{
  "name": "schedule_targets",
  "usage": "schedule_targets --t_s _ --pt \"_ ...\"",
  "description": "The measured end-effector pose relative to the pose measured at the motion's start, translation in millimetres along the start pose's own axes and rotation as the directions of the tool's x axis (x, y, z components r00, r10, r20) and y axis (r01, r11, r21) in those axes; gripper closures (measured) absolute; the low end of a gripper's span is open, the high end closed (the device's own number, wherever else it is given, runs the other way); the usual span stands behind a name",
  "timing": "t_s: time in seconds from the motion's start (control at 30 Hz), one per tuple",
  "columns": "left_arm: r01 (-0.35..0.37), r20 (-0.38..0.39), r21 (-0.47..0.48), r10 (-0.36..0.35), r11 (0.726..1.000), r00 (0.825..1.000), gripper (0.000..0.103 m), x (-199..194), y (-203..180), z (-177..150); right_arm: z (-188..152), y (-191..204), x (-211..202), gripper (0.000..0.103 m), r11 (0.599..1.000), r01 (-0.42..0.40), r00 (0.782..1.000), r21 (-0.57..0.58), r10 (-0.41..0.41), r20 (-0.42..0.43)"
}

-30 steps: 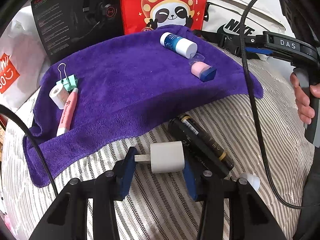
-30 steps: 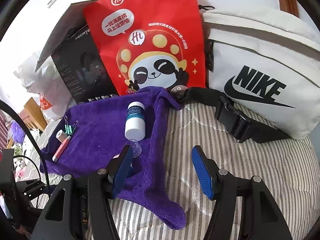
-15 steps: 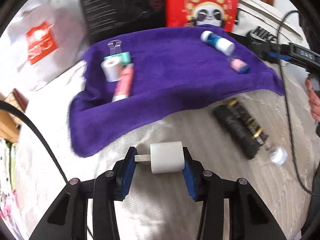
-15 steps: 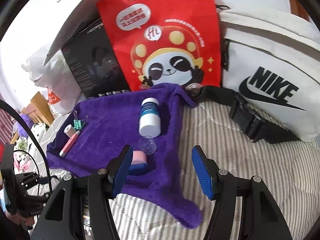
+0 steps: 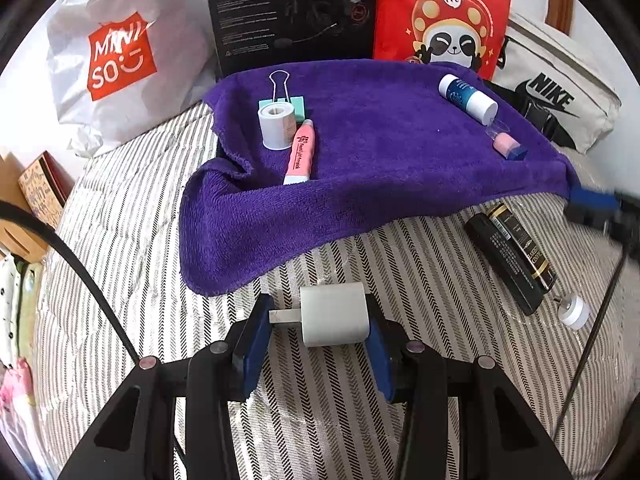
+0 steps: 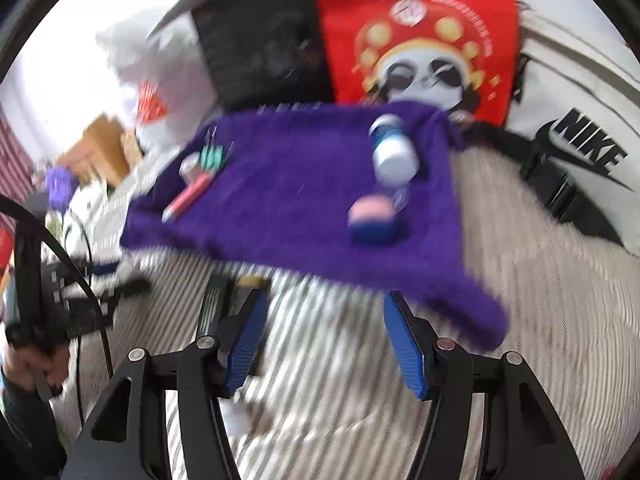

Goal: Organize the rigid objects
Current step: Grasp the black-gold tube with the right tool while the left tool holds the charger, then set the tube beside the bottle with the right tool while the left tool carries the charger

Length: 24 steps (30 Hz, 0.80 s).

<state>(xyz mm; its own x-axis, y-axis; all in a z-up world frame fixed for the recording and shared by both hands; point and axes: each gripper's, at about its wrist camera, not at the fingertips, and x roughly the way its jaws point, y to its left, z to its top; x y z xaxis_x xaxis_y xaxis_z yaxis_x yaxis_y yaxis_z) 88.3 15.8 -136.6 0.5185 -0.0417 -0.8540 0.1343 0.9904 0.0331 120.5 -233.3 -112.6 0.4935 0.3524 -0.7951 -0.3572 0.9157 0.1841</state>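
My left gripper [image 5: 318, 322] is shut on a white plug adapter [image 5: 334, 314], held above the striped bedding just short of the purple towel [image 5: 360, 168]. On the towel's left lie a tape roll [image 5: 276, 126], a green binder clip [image 5: 282, 98] and a pink tube [image 5: 301, 151]. On its right lie a blue-and-white bottle [image 5: 467, 96] and a pink and blue sand timer [image 5: 505, 143]. A black box [image 5: 510, 256] and a small white cap [image 5: 574, 312] lie on the bedding at right. My right gripper [image 6: 326, 338] is open and empty over the bedding, near the towel's front edge [image 6: 320, 268]; this view is blurred.
Behind the towel stand a white Miniso bag [image 5: 116, 56], a black headset box [image 5: 292, 12], a red panda bag [image 5: 442, 12] and a white Nike bag [image 5: 556, 88]. A black cable [image 5: 80, 268] crosses at left. A hand [image 6: 28, 364] holds the other gripper.
My left gripper carried the adapter leftward along the towel's front edge. My right gripper pulled back and swung left, so the towel now lies farther ahead of its fingers.
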Motion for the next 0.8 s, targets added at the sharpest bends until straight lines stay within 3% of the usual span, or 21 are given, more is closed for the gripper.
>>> schedule_targets --t_s 0.2,0.3,0.63,0.7,0.8 --pt "0.003 0.004 0.010 -0.003 1.000 1.000 0.060 2.1 -0.8 1.8 -14.4 37.9 16.7 0.045 0.997 -0.022 0.999 -0.069 0.018 -0.049" --pt "0.016 0.008 -0.001 -0.016 1.000 1.000 0.060 2.2 2.0 0.6 -12.4 49.2 23.7 0.055 0.995 0.000 0.998 -0.102 -0.006 -0.057" --pt "0.027 0.025 -0.001 -0.027 1.000 0.999 0.060 1.6 4.0 -2.4 -9.2 65.2 43.2 0.067 0.980 0.087 0.991 -0.182 -0.104 -0.088" --pt "0.025 0.027 0.002 -0.025 1.000 0.999 0.060 1.4 3.3 -2.7 -9.2 69.0 43.7 0.078 0.976 0.088 0.991 -0.197 -0.106 -0.082" --pt "0.024 0.027 0.002 -0.024 1.000 0.999 0.060 1.1 3.1 -2.6 -8.5 66.3 42.3 0.078 0.977 0.096 0.989 -0.189 -0.115 -0.089"
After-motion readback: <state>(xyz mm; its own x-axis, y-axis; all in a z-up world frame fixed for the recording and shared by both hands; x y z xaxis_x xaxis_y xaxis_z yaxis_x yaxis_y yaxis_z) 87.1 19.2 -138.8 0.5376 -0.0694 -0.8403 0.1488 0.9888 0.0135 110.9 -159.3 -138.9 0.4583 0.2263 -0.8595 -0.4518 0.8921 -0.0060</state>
